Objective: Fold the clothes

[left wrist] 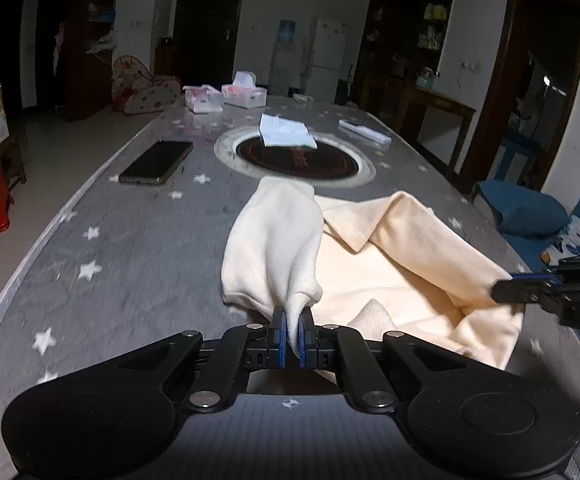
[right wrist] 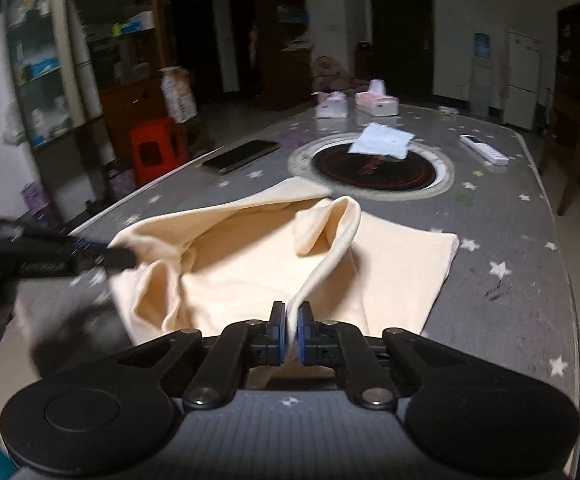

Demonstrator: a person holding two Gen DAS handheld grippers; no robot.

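A: We log the left gripper (left wrist: 292, 330) first. Its blue pads (left wrist: 278, 332) are pinched together on a fold of the cream garment (left wrist: 401, 264), and the cloth rises straight out from between them in a bunched ridge.

B: Same on our other side. The right gripper (right wrist: 291, 334) is clamped on a thin edge of the garment (right wrist: 258, 264), which runs up and ahead of the fingers as a narrow band.

A: From the left wrist we see the right gripper (left wrist: 507, 291) off to the right, its tip against the far side of the cloth. The garment spreads ahead and to the right of our left fingers, lying on the grey star-patterned table (left wrist: 130, 240).

B: From the right wrist, the left gripper (right wrist: 120, 258) sits to our left at the cloth's left edge; it is blurred. The cloth lies flat ahead and to the right.

A: Beyond the garment we note a round black burner (left wrist: 297, 160) with a white folded cloth (left wrist: 288, 132) on its far rim. A phone (left wrist: 156, 162) lies ahead to the left, well apart from the garment.

B: A white remote (right wrist: 483, 150) lies far ahead to our right, and two tissue boxes (right wrist: 375, 102) stand at the far end.
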